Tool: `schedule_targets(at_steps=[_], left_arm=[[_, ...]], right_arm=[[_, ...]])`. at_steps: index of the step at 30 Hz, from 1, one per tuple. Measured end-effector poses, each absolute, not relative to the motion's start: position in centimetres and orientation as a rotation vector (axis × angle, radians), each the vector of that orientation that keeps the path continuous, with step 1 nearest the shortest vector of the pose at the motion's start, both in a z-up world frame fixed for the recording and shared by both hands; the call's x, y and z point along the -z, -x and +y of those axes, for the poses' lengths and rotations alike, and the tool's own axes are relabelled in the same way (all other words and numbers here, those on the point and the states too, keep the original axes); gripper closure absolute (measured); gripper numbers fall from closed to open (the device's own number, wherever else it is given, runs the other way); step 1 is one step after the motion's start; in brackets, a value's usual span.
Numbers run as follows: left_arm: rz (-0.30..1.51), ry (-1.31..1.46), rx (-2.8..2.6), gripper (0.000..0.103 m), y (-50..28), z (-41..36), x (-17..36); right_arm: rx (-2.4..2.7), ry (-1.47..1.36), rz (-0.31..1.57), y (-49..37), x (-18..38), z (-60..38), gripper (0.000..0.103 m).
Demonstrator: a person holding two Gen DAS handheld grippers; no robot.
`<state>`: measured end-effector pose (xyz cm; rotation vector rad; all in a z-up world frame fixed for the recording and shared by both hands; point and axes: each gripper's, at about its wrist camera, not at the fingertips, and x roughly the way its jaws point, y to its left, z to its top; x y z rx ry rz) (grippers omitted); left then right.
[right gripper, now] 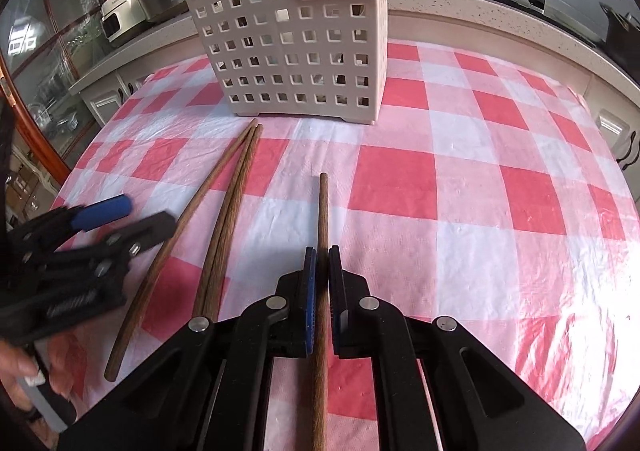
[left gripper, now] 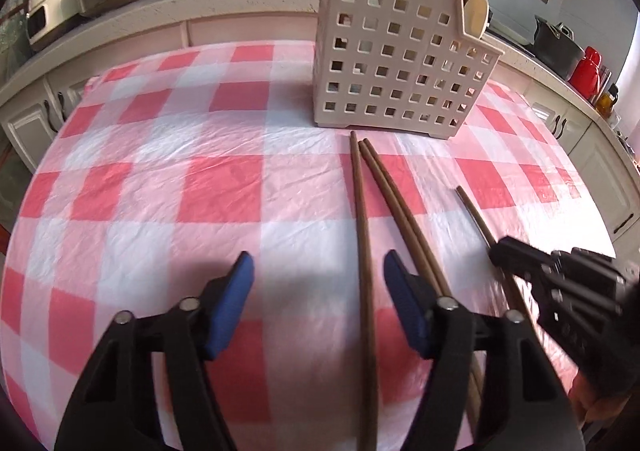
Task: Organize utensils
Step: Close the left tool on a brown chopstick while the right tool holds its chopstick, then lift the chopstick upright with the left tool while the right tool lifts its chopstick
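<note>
The right gripper [right gripper: 322, 255] is clamped on a single brown wooden chopstick [right gripper: 322, 211], whose tip points to twelve o'clock toward the perforated cream plastic utensil caddy [right gripper: 296, 47] at the far side of the red-and-white checked tablecloth [right gripper: 480, 191]. The left gripper [left gripper: 319, 267] stands partly apart, straddling another lone wooden chopstick [left gripper: 362, 211], its blue pads [left gripper: 240, 283] not touching the wood. Just to the right of it, at about one o'clock in the left wrist view, a pair of chopsticks [left gripper: 394, 203] lies side by side.

To do the step well, I would centre the left jaws over that lone stick before closing, keeping the right-hand pad clear of the neighbouring pair (it sits very close), then lift both sticks level and tip them thin end down into an open caddy compartment.
</note>
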<state>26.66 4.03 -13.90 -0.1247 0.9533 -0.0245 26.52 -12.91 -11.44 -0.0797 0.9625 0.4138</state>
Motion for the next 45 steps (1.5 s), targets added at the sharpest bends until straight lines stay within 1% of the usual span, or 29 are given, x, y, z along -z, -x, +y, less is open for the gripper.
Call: schedule_targets(at_steps=[1, 9, 14, 17, 19, 29, 35, 36, 38, 45], left_arm=[[0.958, 0.123, 0.026, 0.048, -27.1, 3.9, 14.0], [0.971, 0.036, 0.018, 0.065, -31.0, 1.8, 14.1], [0.972, -0.005, 0.023, 0.078, -32.1, 1.4, 14.2], [0.961, -0.044, 0.031, 0.082, -31.9, 0.9, 14.2], [0.954, -0.060, 0.031, 0.083, -31.8, 0.7, 14.3], [0.978, -0.077, 0.013, 0.083, -32.4, 0.1, 14.2], [0.957, -0.116, 0.017, 0.083, -32.0, -0.2, 14.3], [0.953, -0.117, 0.022, 0.085, -31.9, -0.2, 14.3], [0.949, -0.099, 0.050, 0.096, -31.8, -0.2, 14.3], [0.923, -0.056, 0.072, 0.097, -30.8, 0.3, 13.9]], right_arm=[[-0.416, 0.077, 0.961, -26.5, 11.4, -12.9, 0.097], [-0.437, 0.056, 0.957, -26.4, 11.5, -13.3, 0.097], [-0.454, 0.041, 0.957, -26.4, 11.5, -13.7, 0.097], [-0.452, 0.046, 0.952, -26.4, 11.5, -13.6, 0.097], [-0.450, 0.054, 0.949, -26.3, 11.5, -13.5, 0.097], [-0.427, 0.143, 0.967, -26.4, 11.4, -12.7, 0.097], [-0.419, 0.197, 0.952, -26.2, 11.4, -12.2, 0.097], [-0.422, 0.200, 0.949, -26.2, 11.5, -12.2, 0.097], [-0.426, 0.187, 0.943, -26.3, 11.5, -12.4, 0.097], [-0.462, 0.126, 0.872, -26.1, 10.2, -13.1, 0.097]])
